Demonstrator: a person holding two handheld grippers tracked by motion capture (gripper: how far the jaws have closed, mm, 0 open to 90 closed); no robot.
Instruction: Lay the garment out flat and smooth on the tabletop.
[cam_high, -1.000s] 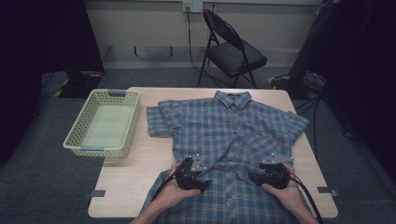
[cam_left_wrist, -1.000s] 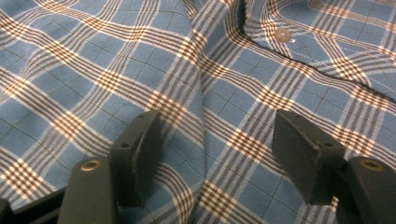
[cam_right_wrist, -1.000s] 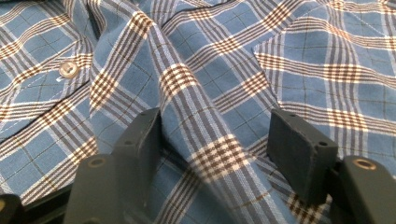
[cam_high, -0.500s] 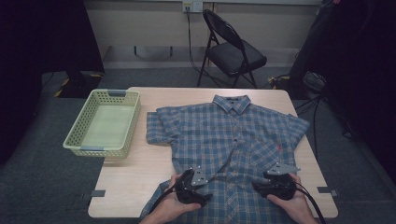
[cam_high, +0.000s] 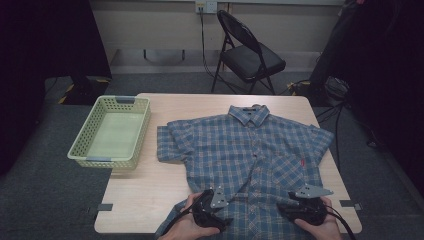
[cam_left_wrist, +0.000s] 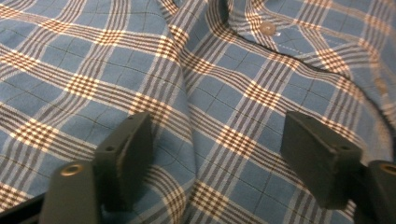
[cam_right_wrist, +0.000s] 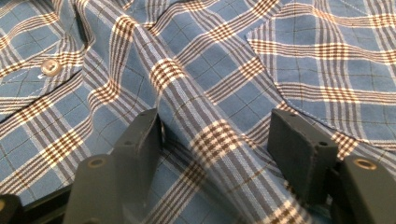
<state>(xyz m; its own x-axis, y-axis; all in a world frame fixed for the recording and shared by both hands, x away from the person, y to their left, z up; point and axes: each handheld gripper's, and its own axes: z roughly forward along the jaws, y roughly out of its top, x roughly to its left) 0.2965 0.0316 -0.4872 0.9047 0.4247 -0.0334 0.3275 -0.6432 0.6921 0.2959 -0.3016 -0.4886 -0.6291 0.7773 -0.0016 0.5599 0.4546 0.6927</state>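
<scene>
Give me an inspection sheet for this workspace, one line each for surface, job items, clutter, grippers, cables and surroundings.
Surface: light wooden table, bare around the shirt.
Job's things: blue plaid short-sleeved shirt spread flat, collar away from the person, hem over the near edge.
Clutter: empty pale green plastic basket at the table's left edge.
Grippers: left gripper open, jaws just widening, over flat cloth; right gripper open, straddling a raised fold.
Cables: black cable trails from the right gripper.
Surroundings: black folding chair behind, grey carpet.

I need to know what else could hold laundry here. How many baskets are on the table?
1. A pale green basket sits at the table's left edge, beside the plaid shirt's sleeve, with nothing visible inside. Beyond the table stands a folding chair, not a container.
</scene>
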